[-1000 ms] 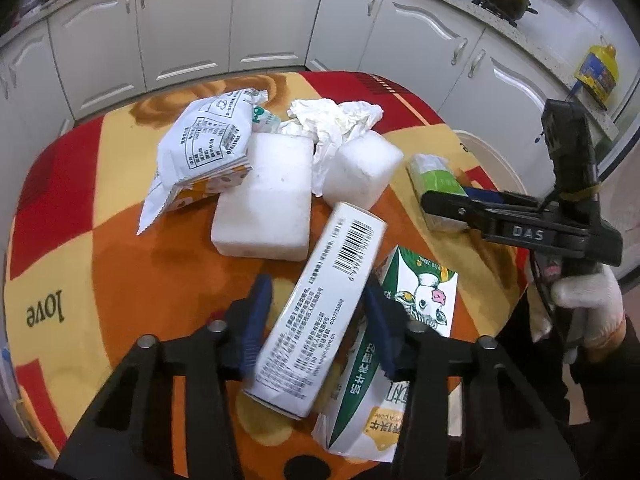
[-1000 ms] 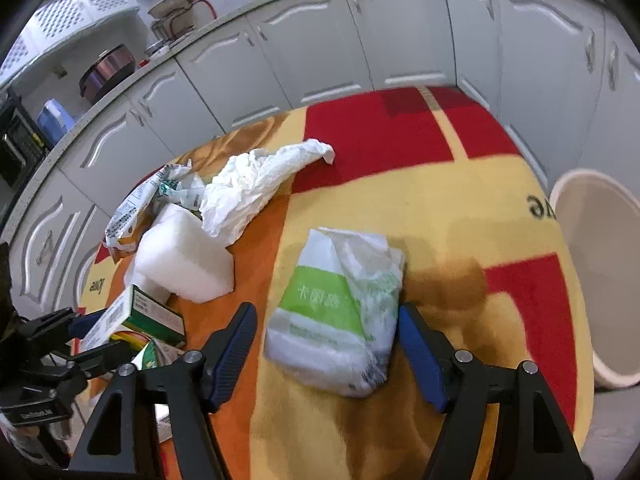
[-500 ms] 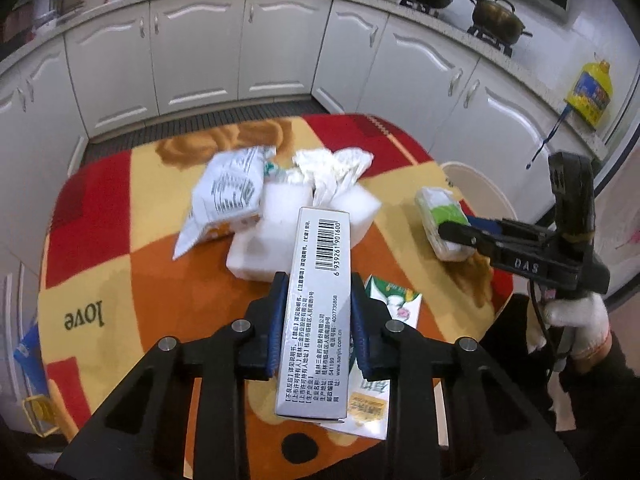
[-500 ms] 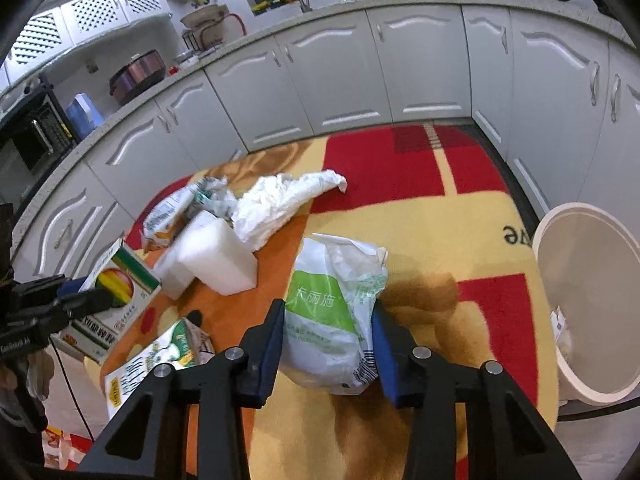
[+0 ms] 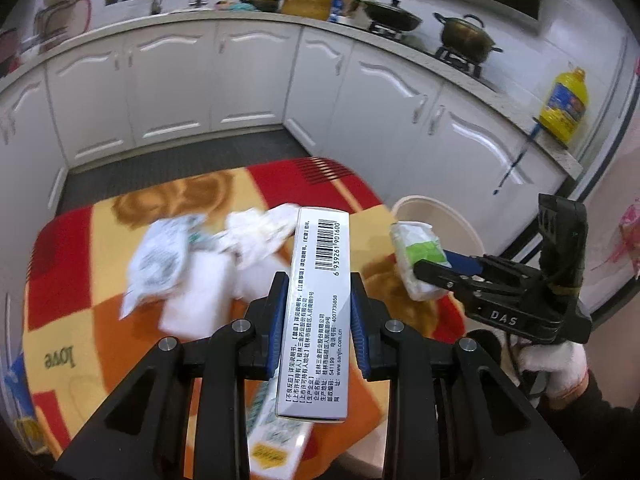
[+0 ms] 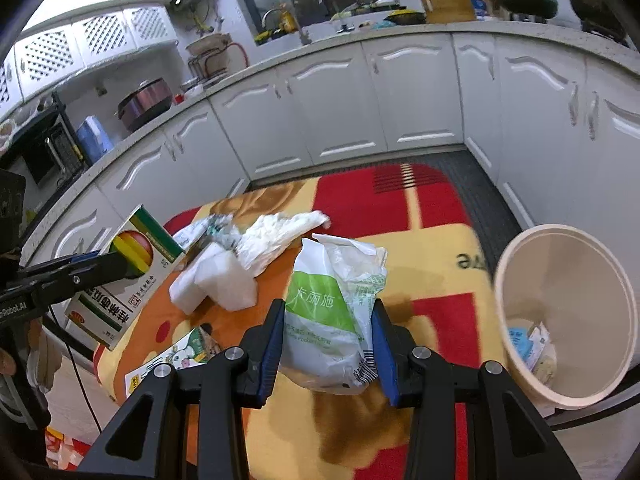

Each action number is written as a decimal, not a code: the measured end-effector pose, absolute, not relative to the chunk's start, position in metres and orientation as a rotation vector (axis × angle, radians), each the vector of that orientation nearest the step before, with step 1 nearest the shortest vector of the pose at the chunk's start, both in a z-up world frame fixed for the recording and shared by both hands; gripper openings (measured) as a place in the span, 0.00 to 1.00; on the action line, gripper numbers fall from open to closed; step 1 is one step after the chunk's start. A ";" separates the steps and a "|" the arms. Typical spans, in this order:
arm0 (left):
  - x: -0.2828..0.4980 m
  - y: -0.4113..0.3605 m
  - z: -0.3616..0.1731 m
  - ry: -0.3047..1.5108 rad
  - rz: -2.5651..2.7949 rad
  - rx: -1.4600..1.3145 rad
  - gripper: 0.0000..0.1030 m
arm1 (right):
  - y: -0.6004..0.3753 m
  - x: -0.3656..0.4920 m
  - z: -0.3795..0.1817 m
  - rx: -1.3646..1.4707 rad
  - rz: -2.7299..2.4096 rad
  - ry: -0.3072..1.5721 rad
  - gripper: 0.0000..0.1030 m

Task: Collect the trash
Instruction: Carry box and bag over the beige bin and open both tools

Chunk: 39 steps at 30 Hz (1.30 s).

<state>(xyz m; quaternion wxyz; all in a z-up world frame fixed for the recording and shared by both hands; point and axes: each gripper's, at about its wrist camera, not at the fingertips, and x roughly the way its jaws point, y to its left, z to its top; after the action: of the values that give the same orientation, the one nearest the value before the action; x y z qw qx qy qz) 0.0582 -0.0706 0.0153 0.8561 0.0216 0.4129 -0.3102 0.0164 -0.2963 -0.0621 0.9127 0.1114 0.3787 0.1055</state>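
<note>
My left gripper (image 5: 318,312) is shut on a long white medicine box (image 5: 320,276) with a barcode, held up above the table; the box also shows in the right wrist view (image 6: 132,272). My right gripper (image 6: 328,344) is shut on a white and green tissue pack (image 6: 332,312), lifted over the table; the pack also shows in the left wrist view (image 5: 416,256). A beige trash bin (image 6: 560,320) stands on the floor to the right of the table, with some trash inside.
On the red, yellow and orange tablecloth (image 6: 420,216) lie white foam blocks (image 6: 216,284), crumpled white paper (image 6: 280,236), a printed wrapper (image 5: 160,260) and a flat milk carton (image 6: 176,360). White kitchen cabinets (image 6: 360,112) ring the table.
Both grippers closed on their items and lifted them off the table: the left on the medicine box, the right on the tissue pack. Both views now sit higher and show more of the kitchen.
</note>
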 end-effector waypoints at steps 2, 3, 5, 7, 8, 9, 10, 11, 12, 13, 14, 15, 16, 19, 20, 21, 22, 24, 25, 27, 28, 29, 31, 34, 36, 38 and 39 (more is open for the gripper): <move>0.057 -0.086 0.019 0.862 -0.674 0.051 0.26 | -0.307 0.013 -0.059 0.242 0.200 0.769 0.38; 0.057 -0.093 0.021 0.860 -0.684 0.054 0.26 | -0.314 0.011 -0.058 0.251 0.190 0.763 0.38; 0.056 -0.107 0.025 0.855 -0.703 0.057 0.26 | -0.325 0.007 -0.056 0.262 0.169 0.754 0.38; 0.056 -0.122 0.029 0.848 -0.722 0.065 0.26 | -0.339 0.003 -0.055 0.274 0.145 0.748 0.38; 0.056 -0.128 0.029 0.847 -0.729 0.068 0.26 | -0.344 0.001 -0.055 0.280 0.135 0.746 0.38; 0.055 -0.135 0.030 0.846 -0.738 0.071 0.26 | -0.350 -0.001 -0.055 0.284 0.126 0.744 0.38; 0.055 -0.142 0.031 0.845 -0.746 0.071 0.26 | -0.355 -0.003 -0.054 0.289 0.115 0.741 0.38; 0.055 -0.148 0.032 0.844 -0.755 0.071 0.26 | -0.360 -0.005 -0.054 0.293 0.107 0.739 0.38; 0.054 -0.155 0.033 0.841 -0.762 0.072 0.26 | -0.366 -0.008 -0.054 0.301 0.097 0.736 0.38; 0.054 -0.160 0.034 0.838 -0.768 0.074 0.26 | -0.373 -0.010 -0.054 0.310 0.085 0.733 0.38; 0.054 -0.168 0.035 0.835 -0.775 0.076 0.26 | -0.377 -0.011 -0.054 0.316 0.077 0.731 0.38; 0.054 -0.175 0.036 0.833 -0.782 0.077 0.26 | -0.383 -0.013 -0.054 0.324 0.066 0.728 0.38; 0.054 -0.179 0.036 0.831 -0.788 0.076 0.26 | -0.389 -0.015 -0.054 0.331 0.054 0.725 0.38; 0.053 -0.200 0.038 0.829 -0.808 0.080 0.26 | -0.404 -0.021 -0.054 0.348 0.025 0.717 0.38; 0.054 -0.209 0.037 0.830 -0.816 0.081 0.26 | -0.407 -0.024 -0.054 0.352 0.017 0.716 0.38; 0.054 -0.215 0.036 0.832 -0.820 0.078 0.26 | -0.412 -0.026 -0.055 0.356 0.004 0.714 0.38; 0.054 -0.221 0.035 0.834 -0.825 0.076 0.26 | -0.417 -0.028 -0.055 0.361 -0.008 0.713 0.38; 0.056 -0.235 0.031 0.846 -0.840 0.082 0.26 | -0.427 -0.032 -0.057 0.371 -0.025 0.713 0.38; 0.056 -0.241 0.030 0.849 -0.844 0.086 0.26 | -0.432 -0.034 -0.058 0.377 -0.036 0.714 0.38; 0.057 -0.253 0.025 0.859 -0.851 0.093 0.26 | -0.442 -0.039 -0.062 0.392 -0.058 0.719 0.38; 0.058 -0.260 0.022 0.866 -0.854 0.096 0.26 | -0.447 -0.041 -0.064 0.399 -0.067 0.721 0.38; 0.059 -0.267 0.019 0.873 -0.857 0.098 0.26 | -0.451 -0.043 -0.065 0.405 -0.074 0.723 0.38; 0.062 -0.278 0.013 0.888 -0.860 0.100 0.26 | -0.459 -0.047 -0.069 0.417 -0.094 0.728 0.38; 0.063 -0.294 0.004 0.906 -0.863 0.105 0.26 | -0.471 -0.050 -0.075 0.431 -0.114 0.738 0.38; 0.064 -0.306 -0.002 0.916 -0.864 0.108 0.26 | -0.477 -0.051 -0.079 0.440 -0.126 0.743 0.38; 0.065 -0.314 -0.008 0.919 -0.857 0.112 0.26 | -0.483 -0.052 -0.083 0.449 -0.134 0.748 0.38; 0.066 -0.318 -0.013 0.927 -0.856 0.114 0.26 | -0.485 -0.052 -0.085 0.452 -0.138 0.751 0.38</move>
<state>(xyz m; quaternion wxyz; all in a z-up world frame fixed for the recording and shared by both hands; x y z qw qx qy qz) 0.0662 -0.3181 -0.0128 0.8059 0.0533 0.4331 -0.4001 -0.0520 -0.4847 -0.0845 0.9031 0.2188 0.3634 -0.0668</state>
